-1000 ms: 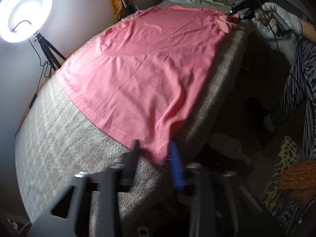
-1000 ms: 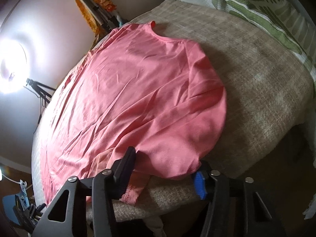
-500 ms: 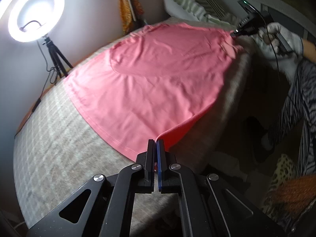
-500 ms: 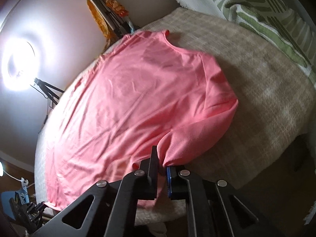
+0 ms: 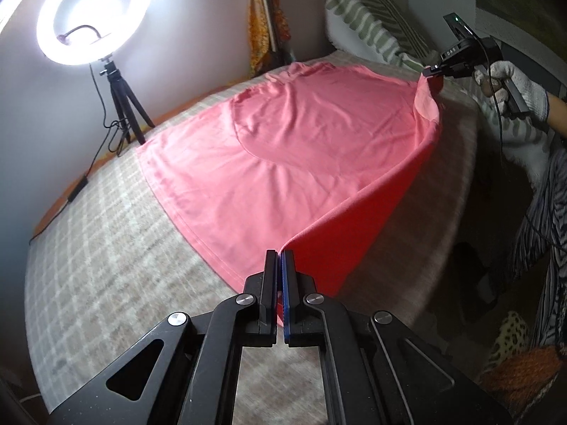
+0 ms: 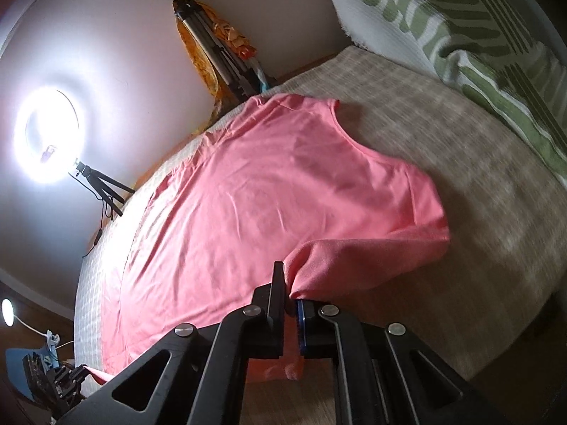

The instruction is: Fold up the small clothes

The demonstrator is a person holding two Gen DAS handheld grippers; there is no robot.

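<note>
**Pink tee pinched at two corners, near edge lifted off bed**

Pink T-shirt (image 5: 301, 163) lies spread flat on the bed (image 5: 106, 255), w/ a beige checked cover under it. Its near edge is raised into a ridge betw. the two grippers; the rest is flat on the cover.

Left gripper (image 5: 279, 265) is clenched on the hem corner, fabric caught betw. the black and blue pads. Right gripper (image 6: 288, 283) is clamped on the sleeve end, cloth bunched up just past the tips. In the left wrist view that same right gripper (image 5: 430, 71) shows at far right, held by a white-gloved hand (image 5: 514, 85).

Around: striped green-white pillow (image 6: 460, 24) at the far right end of the bed. Lit ring light (image 5: 94, 16) on a tripod by the far wall, left. Orange cloth (image 5: 264, 32) leans on the wall beyond the shirt.
</note>
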